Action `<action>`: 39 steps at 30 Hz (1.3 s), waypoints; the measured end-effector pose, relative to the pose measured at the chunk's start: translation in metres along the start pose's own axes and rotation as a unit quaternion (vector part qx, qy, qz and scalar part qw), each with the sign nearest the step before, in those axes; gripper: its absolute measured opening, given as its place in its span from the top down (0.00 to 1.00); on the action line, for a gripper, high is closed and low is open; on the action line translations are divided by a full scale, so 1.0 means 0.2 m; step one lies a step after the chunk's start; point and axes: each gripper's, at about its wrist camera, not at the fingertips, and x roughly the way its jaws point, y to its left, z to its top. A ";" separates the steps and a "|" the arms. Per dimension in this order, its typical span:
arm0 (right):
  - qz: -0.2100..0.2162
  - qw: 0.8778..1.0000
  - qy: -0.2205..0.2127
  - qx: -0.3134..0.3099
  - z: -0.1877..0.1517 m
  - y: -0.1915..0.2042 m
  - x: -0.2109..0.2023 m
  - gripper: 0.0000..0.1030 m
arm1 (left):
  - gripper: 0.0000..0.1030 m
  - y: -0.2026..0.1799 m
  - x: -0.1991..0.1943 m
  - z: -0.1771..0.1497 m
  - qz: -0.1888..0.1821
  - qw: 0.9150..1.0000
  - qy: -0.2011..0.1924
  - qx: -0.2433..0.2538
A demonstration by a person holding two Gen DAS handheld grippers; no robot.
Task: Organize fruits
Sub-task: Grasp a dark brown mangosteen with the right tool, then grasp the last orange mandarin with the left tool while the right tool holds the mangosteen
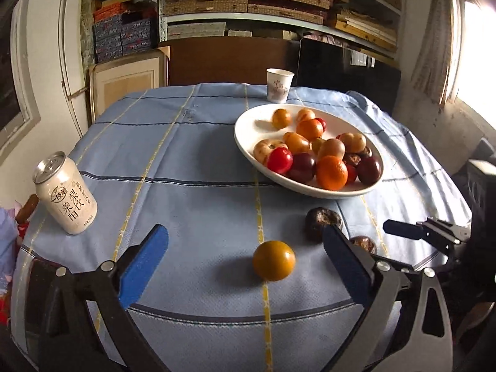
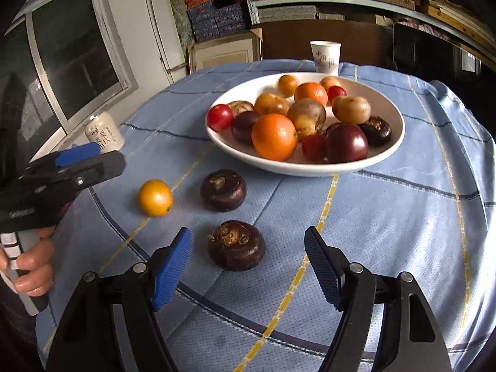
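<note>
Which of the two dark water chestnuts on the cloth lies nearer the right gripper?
The near chestnut, right before the open right gripper; the other chestnut lies nearer the bowl.

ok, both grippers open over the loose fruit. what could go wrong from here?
1. The yellow tomato is round and lies free between the left gripper's open pads; an off-centre close could roll it toward the table edge.
2. The bowl is already crowded, so a dropped piece may knock others out.
3. The right gripper frames the near chestnut; both grippers are close together and could collide.

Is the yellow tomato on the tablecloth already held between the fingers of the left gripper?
No, the yellow tomato lies free on the tablecloth, and the left gripper stands wide open around it without touching.
</note>
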 end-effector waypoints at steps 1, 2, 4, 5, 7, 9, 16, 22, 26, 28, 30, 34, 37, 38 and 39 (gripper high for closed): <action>-0.001 1.000 0.001 -0.002 0.00 0.00 0.00 0.27 | 0.05 -0.01 0.00 -0.01 0.003 1.000 0.003 0.004; -0.002 1.000 0.002 -0.005 0.00 0.01 0.00 0.27 | 0.05 -0.01 0.01 -0.01 0.006 1.000 0.005 0.006; -0.009 1.000 0.004 -0.014 -0.01 0.03 0.01 0.27 | 0.05 0.00 0.02 -0.01 0.009 1.000 0.009 0.005; -0.012 1.000 0.005 -0.020 -0.01 0.04 0.01 0.27 | 0.05 0.00 0.02 -0.01 0.009 1.000 0.011 0.003; -0.016 0.999 0.005 -0.029 -0.01 0.06 0.01 0.27 | 0.05 0.02 0.03 -0.01 0.011 1.000 0.016 -0.006; -0.019 0.999 0.005 -0.036 -0.01 0.07 0.01 0.27 | 0.05 0.04 0.04 -0.01 0.012 1.000 0.022 -0.015; -0.026 0.998 0.016 -0.052 -0.01 0.09 0.03 0.38 | 0.05 0.10 0.07 -0.01 0.008 0.998 0.038 -0.046; -0.024 0.998 0.021 -0.058 -0.02 0.11 0.04 0.47 | 0.04 0.10 0.07 -0.01 0.012 0.998 0.039 -0.049; -0.020 0.998 0.023 -0.060 -0.02 0.11 0.05 0.47 | 0.05 0.10 0.07 -0.01 0.014 0.998 0.038 -0.049; -0.018 0.998 0.027 -0.063 -0.02 0.12 0.06 0.47 | 0.05 0.11 0.07 -0.01 0.013 0.998 0.039 -0.049; -0.019 0.997 0.030 -0.064 -0.02 0.12 0.07 0.49 | 0.05 0.11 0.07 -0.02 0.012 0.998 0.039 -0.049; -0.016 0.998 0.026 -0.051 -0.02 0.10 0.05 0.59 | 0.05 0.09 0.08 -0.02 0.016 0.998 0.037 -0.042; -0.008 1.000 0.005 -0.019 -0.01 0.04 0.00 0.59 | 0.05 0.07 0.08 -0.03 0.019 0.999 0.041 -0.031; -0.008 1.000 -0.008 -0.008 0.00 0.02 -0.02 0.59 | 0.05 0.06 0.09 -0.03 0.019 0.999 0.043 -0.024; -0.014 1.000 -0.023 0.000 0.01 0.00 -0.05 0.59 | 0.05 0.04 0.10 -0.04 0.020 0.999 0.046 -0.011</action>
